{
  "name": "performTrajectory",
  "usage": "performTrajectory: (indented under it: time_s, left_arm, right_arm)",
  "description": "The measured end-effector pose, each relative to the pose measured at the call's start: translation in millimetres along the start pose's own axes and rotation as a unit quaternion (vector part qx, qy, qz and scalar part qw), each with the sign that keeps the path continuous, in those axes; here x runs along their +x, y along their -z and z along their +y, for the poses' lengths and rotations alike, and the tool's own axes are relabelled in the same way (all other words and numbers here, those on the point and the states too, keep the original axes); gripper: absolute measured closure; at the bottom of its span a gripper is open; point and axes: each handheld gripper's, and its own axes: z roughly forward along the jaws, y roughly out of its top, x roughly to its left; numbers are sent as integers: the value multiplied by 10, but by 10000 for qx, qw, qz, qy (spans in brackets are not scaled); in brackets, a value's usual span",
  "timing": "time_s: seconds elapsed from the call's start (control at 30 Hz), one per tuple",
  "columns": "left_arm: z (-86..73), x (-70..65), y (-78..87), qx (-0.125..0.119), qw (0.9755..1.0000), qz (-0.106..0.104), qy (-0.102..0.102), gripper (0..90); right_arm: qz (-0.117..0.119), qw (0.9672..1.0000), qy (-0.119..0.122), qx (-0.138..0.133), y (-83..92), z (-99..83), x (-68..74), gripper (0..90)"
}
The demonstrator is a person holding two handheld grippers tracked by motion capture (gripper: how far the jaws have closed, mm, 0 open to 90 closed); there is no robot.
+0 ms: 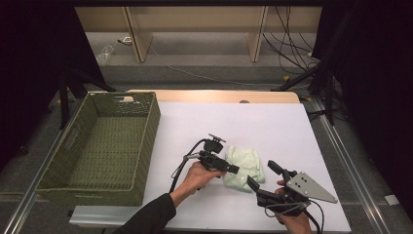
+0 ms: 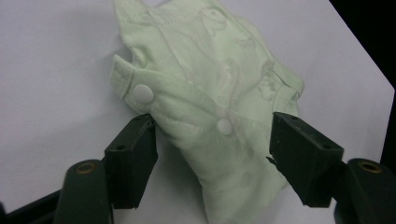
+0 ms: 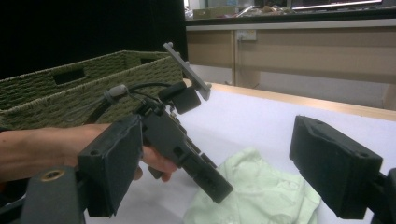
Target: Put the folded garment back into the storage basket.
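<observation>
Left claw (image 2: 212, 158): jaws parted, one on each side of a pale green garment (image 2: 210, 93), whose folded lower end lies between them; the left jaw's inner face sits right at the cloth's edge, the right jaw just beside the other edge, and no squeeze of the fabric is apparent — released, not clamped. The garment shows two white snap buttons (image 2: 143, 93) along a stitched placket and a faint printed pattern. In the high view the left claw (image 1: 234, 169) comes in from the person's left hand (image 1: 197, 176), dark sleeve behind it, its tip at the near-left edge of the garment (image 1: 245, 166). The garment lies crumpled on the white table (image 1: 272, 126), a little right of the table's middle and toward the person's side. Right claw (image 1: 262, 175): jaws wide apart with nothing between them — released; it is held in the right hand (image 1: 292, 222) just beside the garment's near-right corner, not touching it as far as can be told, with a grey three-cornered plate (image 1: 311, 187) on top. The right gripper view looks between its own parted jaws at the left claw (image 3: 212, 184) angled down onto the garment (image 3: 257, 193). Outward: a green woven basket (image 1: 146, 146) with cut-out handles stands on the left part of the table, well apart from the garment. Beyond the table, wooden furniture legs (image 1: 139, 39) and loose cables (image 1: 292, 53) on a grey floor.
</observation>
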Motion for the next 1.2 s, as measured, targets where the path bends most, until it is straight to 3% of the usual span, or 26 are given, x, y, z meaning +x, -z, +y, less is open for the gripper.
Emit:
performTrajectory:
  time_s: [0.17,0.3,0.53,0.7,0.83,0.93,1.2]
  left_arm:
    - [-6,-22,-72,74,9999,-94,-6,370]
    - [6,-34,-101,8,10000,-76,-41,431]
    - [24,-16,-143,-71,9996,-260,-24,515]
    - [31,-5,-182,-147,9995,-278,-42,564]
    - [27,-21,-198,-177,9995,-209,-181,660]
    - [27,-17,-191,-231,9992,-274,-177,760]
    - [27,-74,-151,-325,9978,-275,-505,789]
  right_arm:
    - [9,10000,-2,-3,1,1,1,184]
    - [16,10000,6,-4,2,2,4,185]
    - [27,10000,19,4,2,2,6,187]
    - [32,10000,24,5,3,2,9,187]
    - [37,10000,29,-16,1,2,11,188]
    - [32,10000,41,26,5,0,8,188]
    - [64,10000,53,14,9,0,17,188]
